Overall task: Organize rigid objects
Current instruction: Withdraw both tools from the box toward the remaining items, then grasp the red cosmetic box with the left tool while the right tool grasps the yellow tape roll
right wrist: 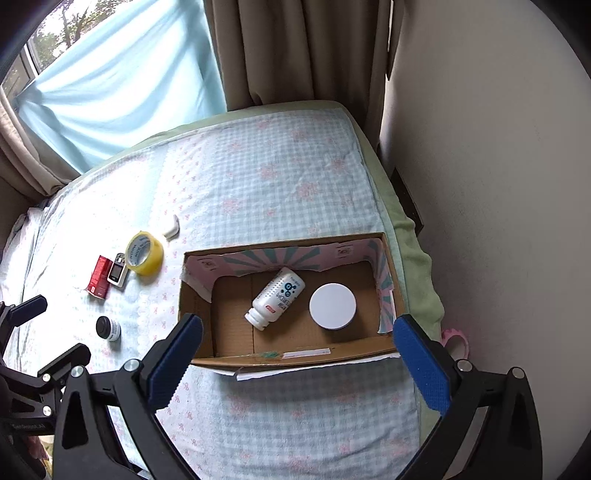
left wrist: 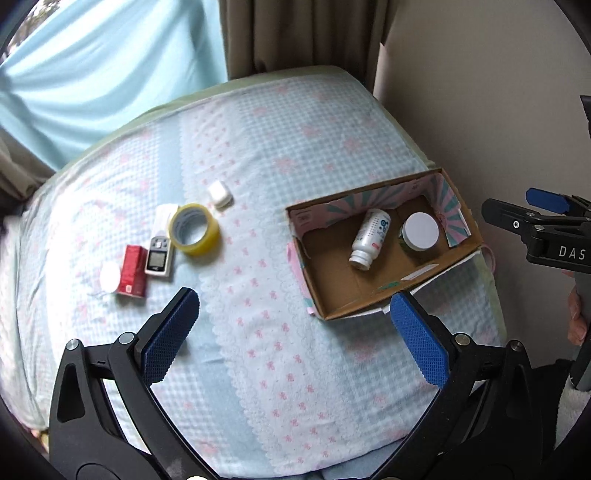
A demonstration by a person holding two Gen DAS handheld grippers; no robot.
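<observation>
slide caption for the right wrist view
Open right gripper hovers above a cardboard box holding a white bottle and jar.

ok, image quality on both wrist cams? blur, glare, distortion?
Left wrist: sharp centre, heavy fisheye bowing of the bed, soft daylight, no glare on the tape roll. Right wrist: same bowing, cardboard box crisp, window bright, corners vignetted black.

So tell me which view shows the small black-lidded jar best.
Right wrist view: the jar sits in plain sight, black lid and white body both visible. The left wrist view shows only a blurred white round shape beside the red box, probably that jar.
</observation>
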